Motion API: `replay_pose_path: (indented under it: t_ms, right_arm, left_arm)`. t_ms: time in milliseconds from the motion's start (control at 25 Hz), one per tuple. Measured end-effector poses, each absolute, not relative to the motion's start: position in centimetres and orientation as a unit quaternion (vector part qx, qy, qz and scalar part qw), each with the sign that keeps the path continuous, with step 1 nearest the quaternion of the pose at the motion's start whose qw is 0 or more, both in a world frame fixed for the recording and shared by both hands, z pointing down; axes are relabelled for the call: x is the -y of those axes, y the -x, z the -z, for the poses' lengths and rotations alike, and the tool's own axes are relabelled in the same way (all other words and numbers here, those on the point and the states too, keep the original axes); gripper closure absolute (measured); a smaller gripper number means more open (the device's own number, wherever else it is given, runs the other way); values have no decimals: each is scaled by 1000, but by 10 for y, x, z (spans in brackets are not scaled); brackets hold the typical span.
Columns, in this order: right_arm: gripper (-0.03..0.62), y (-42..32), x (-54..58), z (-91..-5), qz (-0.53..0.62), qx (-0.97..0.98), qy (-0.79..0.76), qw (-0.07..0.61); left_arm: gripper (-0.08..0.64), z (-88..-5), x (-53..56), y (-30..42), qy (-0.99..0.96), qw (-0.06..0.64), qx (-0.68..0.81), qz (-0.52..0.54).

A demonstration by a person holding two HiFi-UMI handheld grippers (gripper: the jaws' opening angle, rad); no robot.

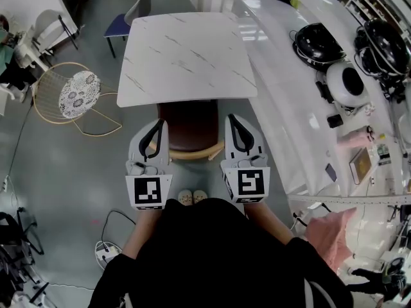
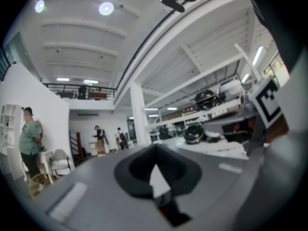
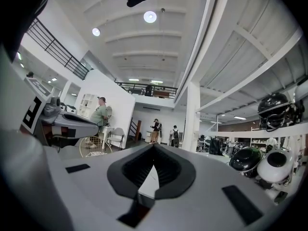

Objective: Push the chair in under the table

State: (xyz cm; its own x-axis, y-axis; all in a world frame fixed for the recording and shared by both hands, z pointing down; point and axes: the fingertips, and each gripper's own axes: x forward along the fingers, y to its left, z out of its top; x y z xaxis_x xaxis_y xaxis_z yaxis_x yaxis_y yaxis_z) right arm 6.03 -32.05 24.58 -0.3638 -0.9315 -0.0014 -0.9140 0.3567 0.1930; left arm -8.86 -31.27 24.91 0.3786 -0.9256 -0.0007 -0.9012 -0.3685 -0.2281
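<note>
A chair (image 1: 188,126) with a dark brown seat and a curved wooden back rail (image 1: 196,153) stands at the near edge of the white marble table (image 1: 186,56), its seat partly under the top. My left gripper (image 1: 158,123) is over the left end of the back rail, and my right gripper (image 1: 232,118) is over the right end. Both point level toward the table. I cannot tell whether either touches the chair. The left gripper (image 2: 155,149) and the right gripper (image 3: 154,149) are shut with nothing between the jaws.
A gold wire chair (image 1: 76,96) with a patterned cushion stands at the left. A blue chair (image 1: 123,22) is at the table's far side. A long white counter (image 1: 289,108) with helmets (image 1: 319,42) runs along the right. A power strip (image 1: 104,253) lies on the floor.
</note>
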Motion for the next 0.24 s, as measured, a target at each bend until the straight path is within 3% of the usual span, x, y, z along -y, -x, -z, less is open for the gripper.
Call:
replay_pose_path:
  t_ms: [240]
  right_arm:
    - [572,-64,321,-248,81,824,-559,55]
  left_arm:
    - [552,-247,317,85,825,83,-557,45]
